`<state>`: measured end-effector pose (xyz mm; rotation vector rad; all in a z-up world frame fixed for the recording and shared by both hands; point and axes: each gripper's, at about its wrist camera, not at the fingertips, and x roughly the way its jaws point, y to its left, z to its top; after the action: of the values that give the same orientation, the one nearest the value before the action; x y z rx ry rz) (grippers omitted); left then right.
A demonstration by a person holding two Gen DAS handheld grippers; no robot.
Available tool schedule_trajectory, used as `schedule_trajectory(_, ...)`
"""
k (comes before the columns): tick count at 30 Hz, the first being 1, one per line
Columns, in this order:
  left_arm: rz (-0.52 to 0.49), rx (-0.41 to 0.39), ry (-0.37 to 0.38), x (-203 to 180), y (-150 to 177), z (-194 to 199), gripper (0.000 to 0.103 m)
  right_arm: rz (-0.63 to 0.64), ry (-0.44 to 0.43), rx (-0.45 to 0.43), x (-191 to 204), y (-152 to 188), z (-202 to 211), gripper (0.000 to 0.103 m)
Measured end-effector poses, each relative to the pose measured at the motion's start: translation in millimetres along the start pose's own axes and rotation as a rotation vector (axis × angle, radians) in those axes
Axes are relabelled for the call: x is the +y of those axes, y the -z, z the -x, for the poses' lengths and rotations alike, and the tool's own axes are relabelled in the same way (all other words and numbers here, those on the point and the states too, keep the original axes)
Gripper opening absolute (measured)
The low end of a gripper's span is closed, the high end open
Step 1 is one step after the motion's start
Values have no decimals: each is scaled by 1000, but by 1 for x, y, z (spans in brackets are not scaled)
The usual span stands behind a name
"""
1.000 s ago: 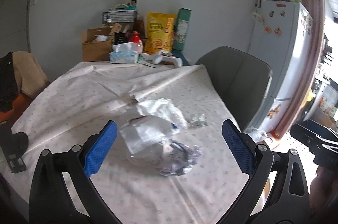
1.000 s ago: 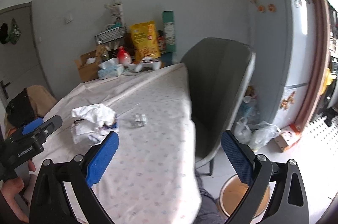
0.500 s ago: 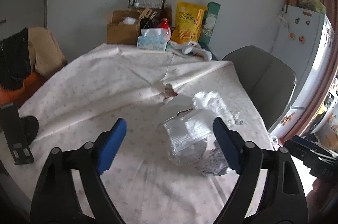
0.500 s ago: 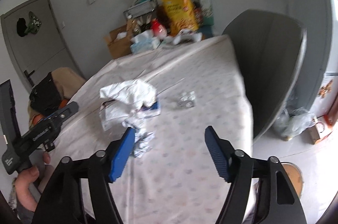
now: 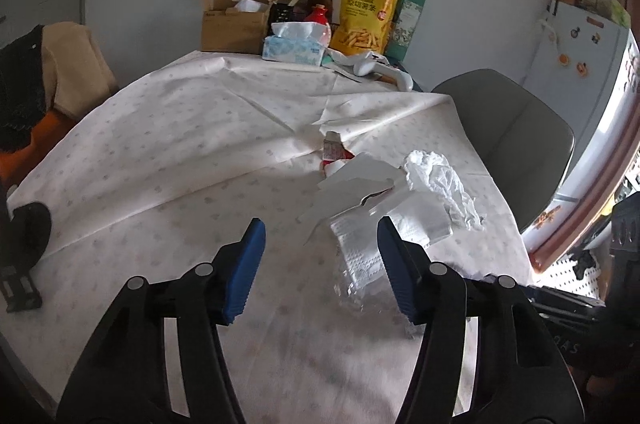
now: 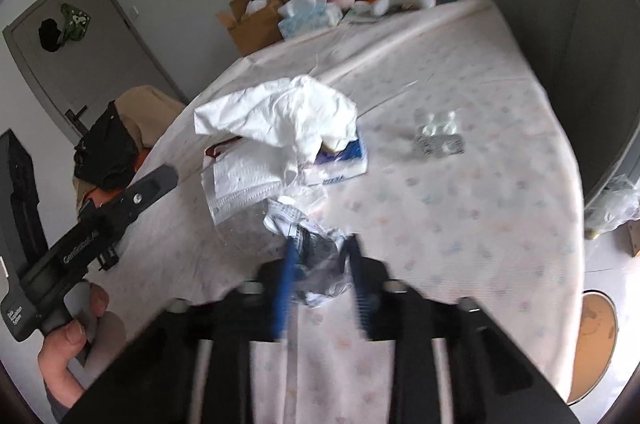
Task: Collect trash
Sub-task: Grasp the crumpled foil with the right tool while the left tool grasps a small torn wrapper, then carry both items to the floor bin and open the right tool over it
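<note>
A pile of trash lies on the white tablecloth (image 5: 168, 152): a crumpled white tissue (image 6: 288, 112) (image 5: 436, 176), a face mask in clear wrap (image 6: 240, 184) (image 5: 360, 252), a torn white box (image 5: 356, 176), a blue-white packet (image 6: 344, 160), pill blisters (image 6: 438, 134) and a crinkled clear plastic wrapper (image 6: 316, 256). My right gripper (image 6: 322, 248) is closed on that wrapper at the near end of the pile. My left gripper (image 5: 320, 244) is open and empty, just left of the mask.
A cardboard box (image 5: 236, 20), tissue box (image 5: 296, 44), yellow snack bag (image 5: 366, 18) and green carton (image 5: 412, 12) stand at the table's far end. A grey chair (image 5: 516, 128) is on the right, a bin (image 6: 592, 340) on the floor, a fridge (image 5: 580, 64) beyond.
My right gripper has moved left onto the pile and closed on the plastic wrapper. My left gripper has shifted left and narrowed its opening, still empty.
</note>
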<state>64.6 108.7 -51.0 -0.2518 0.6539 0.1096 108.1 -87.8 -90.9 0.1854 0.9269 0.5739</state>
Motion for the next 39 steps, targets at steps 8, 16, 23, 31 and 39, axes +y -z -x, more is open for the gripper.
schedule_trajectory(8, -28, 11, 9, -13, -9, -18, 51, 12, 22, -62, -10, -2, 27, 10)
schedule_trajectory(16, -44, 36, 10, -17, -18, -37, 35, -11, 68, -108, -29, -3, 55, 10)
schedule_trajectory(23, -17, 41, 13, -11, -19, -33, 7, -16, 88, -139, -37, -4, 71, 10)
schedule_trajectory(31, -4, -14, -32, 1, -24, 1, 7, -6, 78, -166, -30, -5, 79, 10)
schedule_trajectory(39, -33, -76, -42, -13, -32, 28, 7, -9, 97, -210, -33, -5, 101, 10)
